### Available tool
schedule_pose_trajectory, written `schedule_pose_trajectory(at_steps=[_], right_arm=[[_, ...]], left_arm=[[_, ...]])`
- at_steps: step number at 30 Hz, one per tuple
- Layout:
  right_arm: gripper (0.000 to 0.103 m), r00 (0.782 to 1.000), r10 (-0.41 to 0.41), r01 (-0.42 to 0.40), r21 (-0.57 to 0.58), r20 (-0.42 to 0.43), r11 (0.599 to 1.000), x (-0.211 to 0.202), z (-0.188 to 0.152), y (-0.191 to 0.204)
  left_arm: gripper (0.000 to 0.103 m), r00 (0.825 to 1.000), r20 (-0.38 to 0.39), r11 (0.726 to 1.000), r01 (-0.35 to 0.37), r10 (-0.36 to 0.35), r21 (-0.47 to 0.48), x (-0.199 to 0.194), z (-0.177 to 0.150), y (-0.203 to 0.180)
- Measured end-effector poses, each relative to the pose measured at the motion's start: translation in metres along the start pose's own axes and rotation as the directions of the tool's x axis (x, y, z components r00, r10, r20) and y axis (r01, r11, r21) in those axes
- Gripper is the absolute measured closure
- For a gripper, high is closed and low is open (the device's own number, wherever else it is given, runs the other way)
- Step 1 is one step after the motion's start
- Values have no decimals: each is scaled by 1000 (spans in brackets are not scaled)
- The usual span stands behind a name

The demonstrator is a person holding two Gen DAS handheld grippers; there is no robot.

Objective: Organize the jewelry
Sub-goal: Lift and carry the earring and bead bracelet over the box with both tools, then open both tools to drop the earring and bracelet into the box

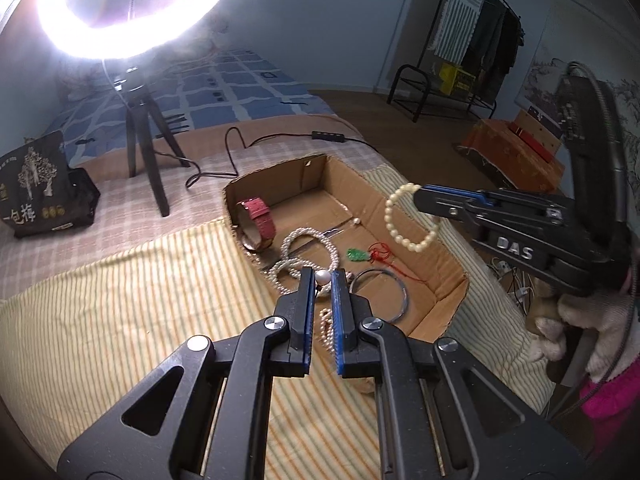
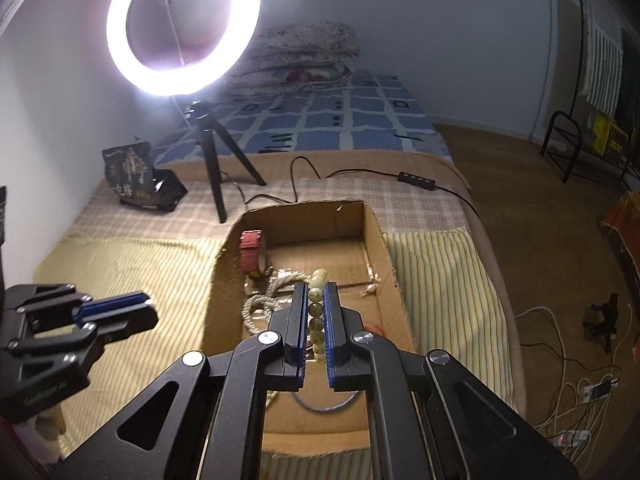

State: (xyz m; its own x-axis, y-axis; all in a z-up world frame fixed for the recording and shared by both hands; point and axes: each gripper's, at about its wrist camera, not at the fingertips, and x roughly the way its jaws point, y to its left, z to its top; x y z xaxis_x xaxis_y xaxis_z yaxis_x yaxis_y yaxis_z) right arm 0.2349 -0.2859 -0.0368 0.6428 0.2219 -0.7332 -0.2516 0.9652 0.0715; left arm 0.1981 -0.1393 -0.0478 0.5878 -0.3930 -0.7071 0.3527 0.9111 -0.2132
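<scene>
With the right gripper (image 2: 316, 312) pinching the cream beaded bracelet (image 1: 408, 216) and the left gripper (image 1: 322, 280) narrow but empty, lower the bracelet gently into a bare patch of the open brown cardboard box (image 1: 400, 196).

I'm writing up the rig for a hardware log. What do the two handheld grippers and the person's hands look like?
Both the left gripper and right gripper are matte black linkage frames with silver pivot bolts and flat black fingers lined with blue pads. The right gripper's body carries raised silver "DAS" lettering and a dark cable. The hand wears a white fuzzy glove with a magenta sleeve.
</scene>
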Motion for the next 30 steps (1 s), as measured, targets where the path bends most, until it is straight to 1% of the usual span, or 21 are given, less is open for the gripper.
schedule_pose_trajectory(at_steps=[8,21,27,29,30], right_arm=[[97,1000,17,-17,16,-20,1000,12,2,-9],[97,999,24,-24,16,-38,1000,20,-1,-10],[97,999,30,-29,14,-40,999,21,-1,-9],[97,999,18,-18,11,-39,1000,21,-1,-9],[95,999,15,-15,10,-36,1000,21,-1,-9]], left_arm=[[97,1000,-1,1000,18,-18,14,8,4,-13],[97,999,-12,999,40,-40,25,17,2,-16],[97,999,4,999,40,-40,32,17,2,-17],[97,999,-1,999,36,-36,35,17,2,-17],[97,1000,-4,999,31,-31,37,18,2,-17]])
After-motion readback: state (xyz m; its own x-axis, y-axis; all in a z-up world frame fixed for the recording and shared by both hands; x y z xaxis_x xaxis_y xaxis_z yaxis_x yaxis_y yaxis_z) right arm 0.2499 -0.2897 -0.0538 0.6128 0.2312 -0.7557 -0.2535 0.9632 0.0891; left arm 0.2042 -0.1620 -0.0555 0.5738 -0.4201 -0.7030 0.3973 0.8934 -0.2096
